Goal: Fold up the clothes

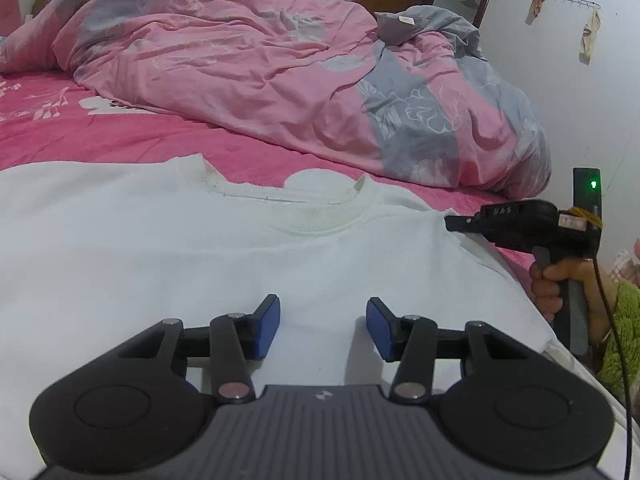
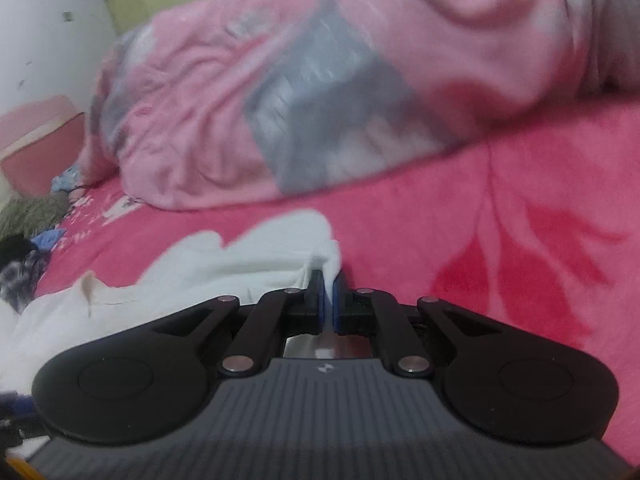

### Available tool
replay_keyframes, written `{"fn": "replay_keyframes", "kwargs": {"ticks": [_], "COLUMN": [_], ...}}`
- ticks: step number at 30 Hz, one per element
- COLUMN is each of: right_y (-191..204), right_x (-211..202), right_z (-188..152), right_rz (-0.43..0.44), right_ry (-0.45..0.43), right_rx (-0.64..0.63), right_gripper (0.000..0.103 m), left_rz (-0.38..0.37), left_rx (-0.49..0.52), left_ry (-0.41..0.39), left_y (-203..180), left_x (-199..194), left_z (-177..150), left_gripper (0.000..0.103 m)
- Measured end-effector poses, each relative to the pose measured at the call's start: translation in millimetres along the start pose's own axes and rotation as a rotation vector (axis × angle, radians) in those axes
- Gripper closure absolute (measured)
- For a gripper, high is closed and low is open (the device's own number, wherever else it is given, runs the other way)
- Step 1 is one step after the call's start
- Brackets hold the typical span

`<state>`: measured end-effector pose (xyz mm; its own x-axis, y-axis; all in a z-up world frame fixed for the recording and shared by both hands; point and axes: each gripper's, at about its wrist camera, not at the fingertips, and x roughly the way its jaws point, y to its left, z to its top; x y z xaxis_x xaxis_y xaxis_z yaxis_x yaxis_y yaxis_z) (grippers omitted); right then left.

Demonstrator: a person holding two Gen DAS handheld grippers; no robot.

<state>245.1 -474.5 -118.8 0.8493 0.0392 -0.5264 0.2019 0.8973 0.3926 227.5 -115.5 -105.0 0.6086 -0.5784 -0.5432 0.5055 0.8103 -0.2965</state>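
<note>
While the left gripper (image 1: 323,326) gapes, the right gripper (image 2: 329,296) pinches the shirt (image 1: 200,248) edge (bare sheet (image 2: 500,208) beyond).

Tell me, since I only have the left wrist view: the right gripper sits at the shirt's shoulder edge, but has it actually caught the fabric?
Observer: Yes. In the right wrist view the right gripper has its jaws shut on a bunched edge of the white T-shirt.
Operator: Anything past the shirt on that side?
Observer: Bare pink bedsheet with a darker red pattern, right of the pinched fold.
Operator: And farther left, beyond my view?
Observer: A blurred pile of dark and blue clothes lies near the bed's far end.
</note>
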Motion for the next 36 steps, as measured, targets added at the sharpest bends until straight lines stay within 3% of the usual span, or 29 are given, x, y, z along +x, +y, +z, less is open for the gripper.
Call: {"fn": "replay_keyframes", "kwargs": {"ticks": [2, 4, 7, 11, 14, 16, 18, 20, 22, 24, 26, 31, 33, 36], "right_y": [-13, -26, -31, 5, 44, 52, 39, 15, -2, -8, -6, 11, -3, -42], "right_x": [1, -6, -29, -50, -32, -2, 22, 31, 23, 5, -19, -62, -52, -59], "right_z": [5, 8, 14, 18, 11, 2, 3, 14, 24, 27, 26, -9, -24, -18], "right_rz": [-0.001, -0.015, -0.071, 0.024, 0.143, 0.11, 0.103, 0.128, 0.052, 0.035, 0.071, 0.251, 0.162, 0.093], "right_ry": [-0.001, -0.021, -0.074, -0.071, 0.068, 0.168, 0.172, 0.132, 0.07, 0.059, 0.078, 0.217, 0.253, 0.152], "right_rx": [0.084, 0.155, 0.169, -0.026, -0.238, -0.301, -0.256, -0.082, 0.022, 0.025, -0.014, -0.154, -0.152, 0.045], "right_gripper": [0.085, 0.079, 0.077, 0.08, 0.082, 0.085, 0.092, 0.099, 0.099, 0.094, 0.093, 0.094, 0.1, 0.103], "left_rz": [-0.003, -0.003, -0.003, -0.009, -0.02, -0.032, -0.043, -0.045, -0.045, -0.047, -0.05, -0.052, -0.052, -0.055], "left_rx": [-0.004, -0.005, -0.005, -0.011, -0.023, -0.038, -0.052, -0.054, -0.055, -0.056, -0.06, -0.063, -0.065, -0.073], "left_ry": [0.001, 0.001, 0.001, 0.0, -0.002, -0.005, -0.007, -0.007, -0.008, -0.007, -0.007, -0.006, -0.006, -0.006], "left_y": [1, 1, 0, 1, 4, 6, 9, 9, 9, 10, 10, 10, 10, 11], "left_x": [0, 0, 0, 1, 1, 1, 1, 1, 1, 1, 1, 2, 2, 2], "left_z": [0, 0, -1, -1, 0, -1, -1, -1, -2, -2, -1, -1, -1, -1], "left_gripper": [0.054, 0.054, 0.054, 0.054, 0.053, 0.053, 0.054, 0.054, 0.054, 0.053, 0.053, 0.053, 0.053, 0.053]}}
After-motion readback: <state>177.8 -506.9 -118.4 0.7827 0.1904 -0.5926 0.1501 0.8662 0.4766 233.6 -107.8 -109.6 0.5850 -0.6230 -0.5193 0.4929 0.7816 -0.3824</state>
